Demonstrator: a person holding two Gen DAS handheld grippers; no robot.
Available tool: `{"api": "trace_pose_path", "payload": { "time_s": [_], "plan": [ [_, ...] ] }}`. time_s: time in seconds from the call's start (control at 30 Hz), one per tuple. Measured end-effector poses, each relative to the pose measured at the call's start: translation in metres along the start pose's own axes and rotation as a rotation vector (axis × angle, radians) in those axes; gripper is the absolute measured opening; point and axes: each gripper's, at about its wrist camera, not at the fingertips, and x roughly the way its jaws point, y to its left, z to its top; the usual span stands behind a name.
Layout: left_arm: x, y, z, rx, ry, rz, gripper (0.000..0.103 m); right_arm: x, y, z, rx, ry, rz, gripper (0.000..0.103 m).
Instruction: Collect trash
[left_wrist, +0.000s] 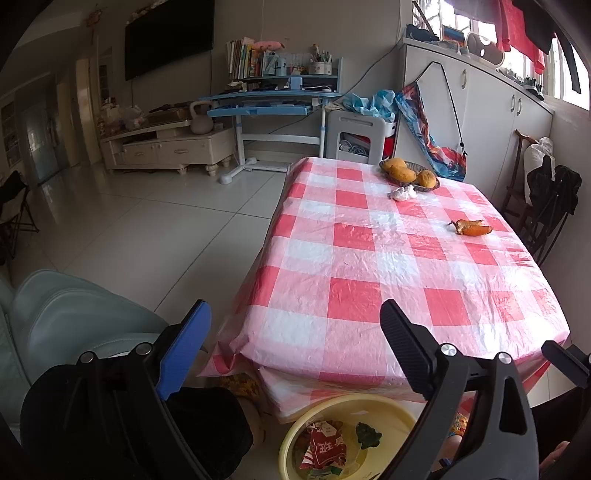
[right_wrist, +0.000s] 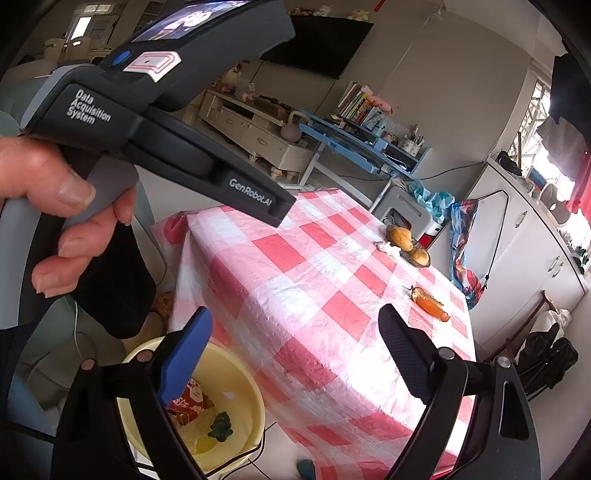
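A yellow basin (left_wrist: 295, 435) (right_wrist: 243, 391) stands on the floor at the near end of the table and holds a red wrapper (left_wrist: 325, 446) (right_wrist: 190, 400) and a dark green scrap (left_wrist: 367, 435) (right_wrist: 220, 426). On the red-and-white checked tablecloth (left_wrist: 369, 266) (right_wrist: 314, 288) lie an orange peel piece (left_wrist: 472, 228) (right_wrist: 430, 303) and a crumpled white tissue (left_wrist: 403, 192) (right_wrist: 388, 247). My left gripper (left_wrist: 295, 328) is open and empty above the basin. My right gripper (right_wrist: 295, 336) is open and empty beside the basin. The left gripper's body (right_wrist: 166, 122) fills the upper left of the right wrist view.
A dark dish (left_wrist: 428, 184) with yellow-orange fruits (left_wrist: 399, 169) (right_wrist: 400, 238) sits at the table's far end. A pale green chair (left_wrist: 66, 317) stands left of the table. A dark chair with a black bag (left_wrist: 550, 192) (right_wrist: 543, 354) stands at the right. A blue desk (left_wrist: 273, 101) is beyond.
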Motion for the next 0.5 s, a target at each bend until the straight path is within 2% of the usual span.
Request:
{"api": "trace_pose_path", "payload": {
  "time_s": [0.5],
  "plan": [
    [0.0014, -0.0006, -0.0025, 0.002, 0.004, 0.0, 0.09, -0.0028, -0.0014, 0.0008, 0.009, -0.011, -0.015, 0.091]
  ]
}}
